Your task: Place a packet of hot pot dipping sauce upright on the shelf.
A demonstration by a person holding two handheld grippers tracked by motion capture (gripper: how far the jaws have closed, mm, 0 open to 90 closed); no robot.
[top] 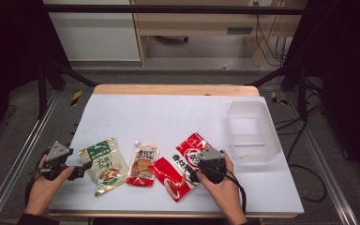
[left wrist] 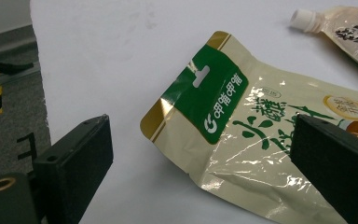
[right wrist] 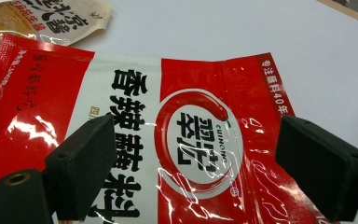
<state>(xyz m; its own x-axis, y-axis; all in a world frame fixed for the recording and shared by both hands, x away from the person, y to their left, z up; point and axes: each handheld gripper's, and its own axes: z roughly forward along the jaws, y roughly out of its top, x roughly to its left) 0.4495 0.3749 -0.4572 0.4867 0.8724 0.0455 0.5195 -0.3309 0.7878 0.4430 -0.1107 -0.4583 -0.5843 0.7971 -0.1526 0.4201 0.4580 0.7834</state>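
Note:
Three food pouches lie in a row near the front of the white table. At the left is a gold pouch with a green header. My left gripper stands open at its left edge, low over the table, with the pouch's upper corner between the jaws and untouched. In the middle lies a spouted pouch. A red and white pouch lies at the right. My right gripper hovers open over it, one jaw to each side of its logo.
A clear plastic bin stands on the table at the right, behind my right hand. The table's wooden back edge runs across the far side. Metal frame rails flank the table on both sides.

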